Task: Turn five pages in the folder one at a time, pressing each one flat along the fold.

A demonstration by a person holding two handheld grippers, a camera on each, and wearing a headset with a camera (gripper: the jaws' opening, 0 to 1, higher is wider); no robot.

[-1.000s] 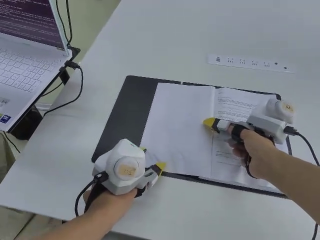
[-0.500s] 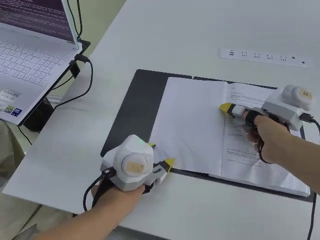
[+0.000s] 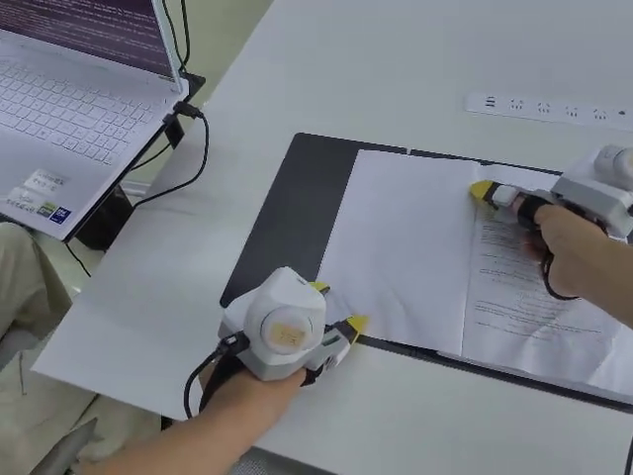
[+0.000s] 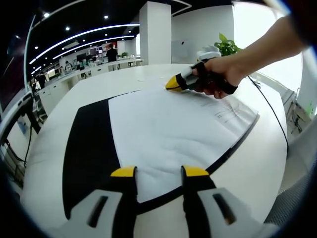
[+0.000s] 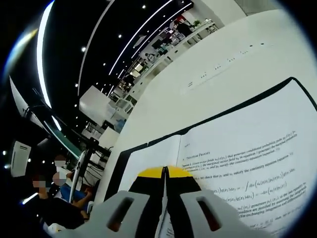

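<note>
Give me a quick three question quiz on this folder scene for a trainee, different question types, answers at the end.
1. True or false: the right gripper has its jaws shut, with its tip at the fold near the top of the folder.
2. What lies on the table beyond the folder? A) a power strip B) a mug C) scissors
3. Fill in: the left gripper sits at the bottom edge of the blank page with its jaws ____.
Key: 1 true; 2 A; 3 open.
</note>
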